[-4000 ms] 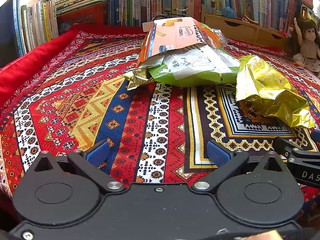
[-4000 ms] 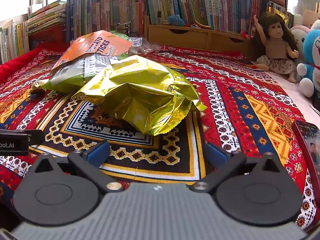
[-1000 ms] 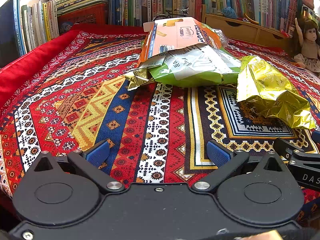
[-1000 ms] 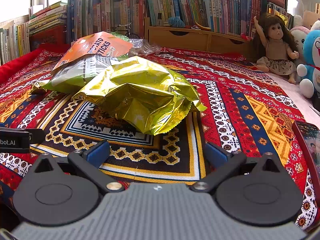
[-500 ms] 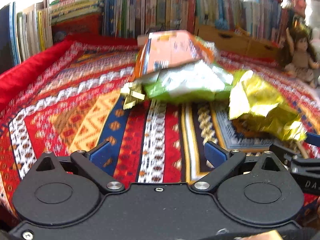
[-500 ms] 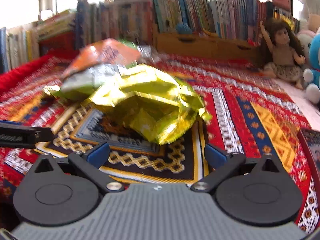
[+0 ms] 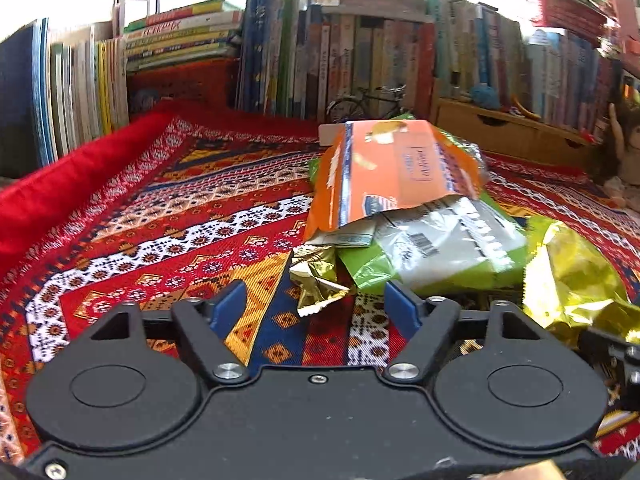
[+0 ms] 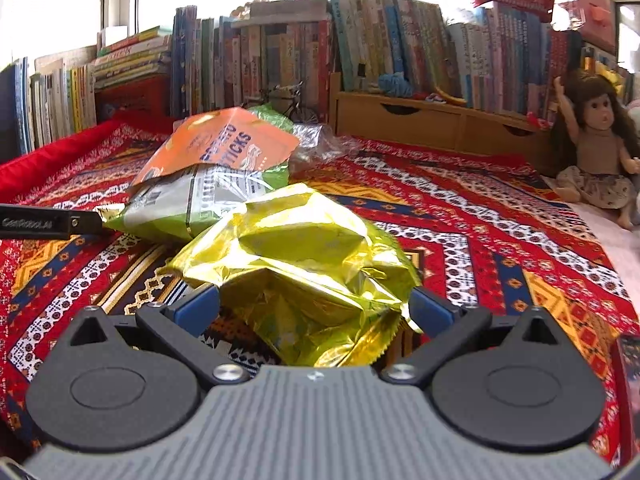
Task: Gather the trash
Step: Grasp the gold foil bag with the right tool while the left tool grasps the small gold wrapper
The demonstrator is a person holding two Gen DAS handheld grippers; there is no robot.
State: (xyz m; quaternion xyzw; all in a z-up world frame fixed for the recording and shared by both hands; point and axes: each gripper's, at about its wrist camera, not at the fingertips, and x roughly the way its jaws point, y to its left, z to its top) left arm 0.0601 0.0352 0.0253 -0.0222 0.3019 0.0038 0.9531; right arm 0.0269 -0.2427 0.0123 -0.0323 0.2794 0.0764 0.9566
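Note:
Three empty snack bags lie piled on a patterned rug [image 7: 168, 240]. An orange bag [image 7: 392, 172] rests on a green-and-white bag [image 7: 440, 248], and a crumpled gold foil bag [image 8: 304, 256] lies to their right. My left gripper [image 7: 314, 308] is open, its blue fingers on either side of the green bag's crinkled gold corner [image 7: 316, 284] without touching it. My right gripper [image 8: 314, 308] is open wide, with the near end of the gold bag between its fingers. The left gripper's finger [image 8: 48, 222] shows at the left edge of the right wrist view.
Rows of books [image 8: 280, 52] line the back. A wooden drawer box [image 8: 432, 124], a small model bicycle [image 8: 288, 100] and clear plastic wrap [image 8: 320, 144] sit behind the bags. A doll [image 8: 596, 152] sits at the right, a red cushion edge [image 7: 60, 192] on the left.
Both grippers have moved forward to the bags. The gold bag now lies between the right fingers. The left fingers have narrowed around the green bag's corner.

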